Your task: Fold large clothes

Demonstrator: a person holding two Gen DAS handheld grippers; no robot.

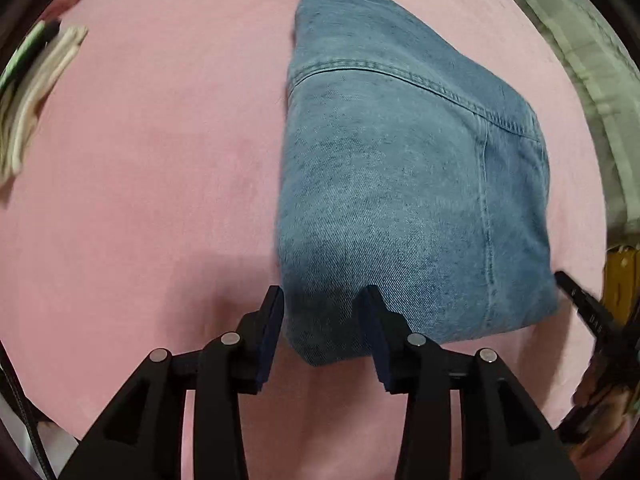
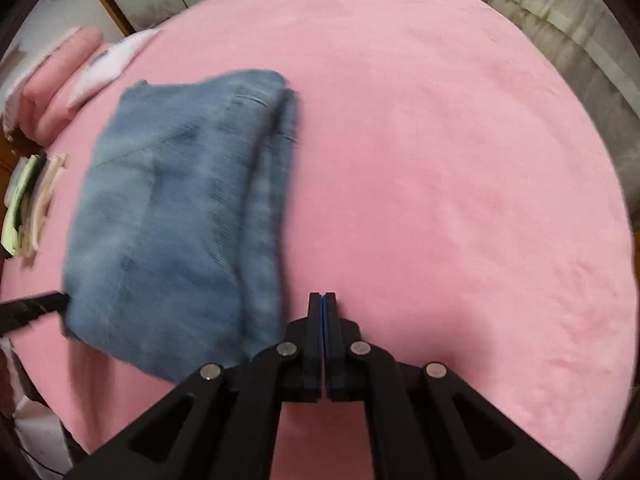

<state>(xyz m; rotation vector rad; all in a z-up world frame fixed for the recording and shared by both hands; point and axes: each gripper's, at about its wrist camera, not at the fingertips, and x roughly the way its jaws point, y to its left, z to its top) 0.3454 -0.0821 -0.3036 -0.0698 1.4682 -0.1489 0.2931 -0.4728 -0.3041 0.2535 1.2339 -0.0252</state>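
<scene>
Folded blue jeans (image 1: 400, 180) lie flat on the pink blanket (image 1: 140, 160). In the left wrist view my left gripper (image 1: 323, 300) points down over the jeans' near left corner. Its fingers stand apart: one at the denim's left edge, the other over the cloth, which lies flat and unpinched between them. In the right wrist view the jeans (image 2: 172, 220) are blurred at the left. My right gripper (image 2: 323, 296) is shut on nothing, over bare blanket (image 2: 440, 160) just right of the jeans' near edge. A black tip of the left gripper (image 2: 32, 308) shows at the jeans' left side.
A stack of folded pale clothes (image 2: 28, 200) sits at the blanket's left edge, also visible as clothes (image 1: 24, 120) in the left wrist view. Pink rolled bedding (image 2: 56, 92) lies at the far left corner. Pale fabric (image 2: 560, 20) hangs beyond the right edge.
</scene>
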